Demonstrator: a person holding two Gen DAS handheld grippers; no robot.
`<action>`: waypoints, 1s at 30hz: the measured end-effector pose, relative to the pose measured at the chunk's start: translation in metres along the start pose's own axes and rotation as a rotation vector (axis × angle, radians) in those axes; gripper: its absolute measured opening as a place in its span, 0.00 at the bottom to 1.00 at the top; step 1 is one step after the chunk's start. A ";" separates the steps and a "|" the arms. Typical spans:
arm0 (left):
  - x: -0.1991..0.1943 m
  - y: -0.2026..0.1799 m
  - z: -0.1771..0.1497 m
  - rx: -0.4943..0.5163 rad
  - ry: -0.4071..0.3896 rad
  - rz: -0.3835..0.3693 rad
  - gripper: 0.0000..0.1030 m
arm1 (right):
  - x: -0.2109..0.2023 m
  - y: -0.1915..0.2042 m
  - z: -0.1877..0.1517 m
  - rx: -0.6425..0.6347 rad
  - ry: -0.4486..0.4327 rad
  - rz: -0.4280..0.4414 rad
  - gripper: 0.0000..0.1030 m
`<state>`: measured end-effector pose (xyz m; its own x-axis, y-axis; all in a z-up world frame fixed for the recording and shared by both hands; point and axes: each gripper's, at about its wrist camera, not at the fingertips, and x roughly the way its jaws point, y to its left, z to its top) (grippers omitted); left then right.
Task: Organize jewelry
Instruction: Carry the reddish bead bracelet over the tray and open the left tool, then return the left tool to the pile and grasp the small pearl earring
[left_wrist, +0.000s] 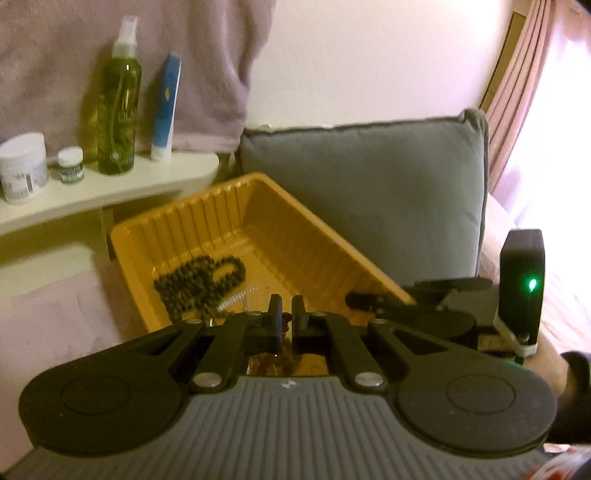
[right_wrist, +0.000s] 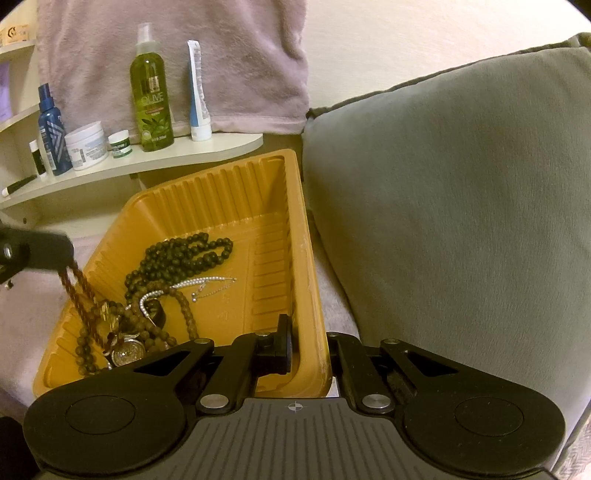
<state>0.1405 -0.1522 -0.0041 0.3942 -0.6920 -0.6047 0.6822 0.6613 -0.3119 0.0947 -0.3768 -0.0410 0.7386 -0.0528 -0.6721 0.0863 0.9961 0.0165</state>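
the right gripper (right_wrist: 308, 350) clamps the tray (right_wrist: 295, 221) rim near right, steadying it while the left gripper (left_wrist: 287, 310) pinches the amber chain (right_wrist: 79, 291) upward

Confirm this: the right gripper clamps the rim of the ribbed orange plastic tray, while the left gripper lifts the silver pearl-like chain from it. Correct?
Not quite. The left gripper lifts an amber-brown beaded strand, not the silver pearl-like chain, which lies on the floor of the ribbed orange plastic tray. The right wrist view shows this. The right gripper does straddle the tray's rim.
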 end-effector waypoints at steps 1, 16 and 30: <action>0.002 0.000 -0.002 -0.001 0.010 0.000 0.03 | 0.000 -0.001 0.000 0.000 0.000 0.000 0.05; -0.006 0.016 -0.014 -0.043 0.006 0.078 0.10 | 0.000 -0.001 0.000 0.001 0.000 0.001 0.05; -0.055 0.084 -0.049 -0.078 -0.088 0.533 0.37 | 0.000 -0.001 -0.001 -0.001 0.000 -0.001 0.05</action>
<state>0.1459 -0.0445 -0.0328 0.7253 -0.2744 -0.6314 0.3275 0.9442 -0.0341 0.0938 -0.3781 -0.0419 0.7385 -0.0533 -0.6722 0.0860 0.9962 0.0155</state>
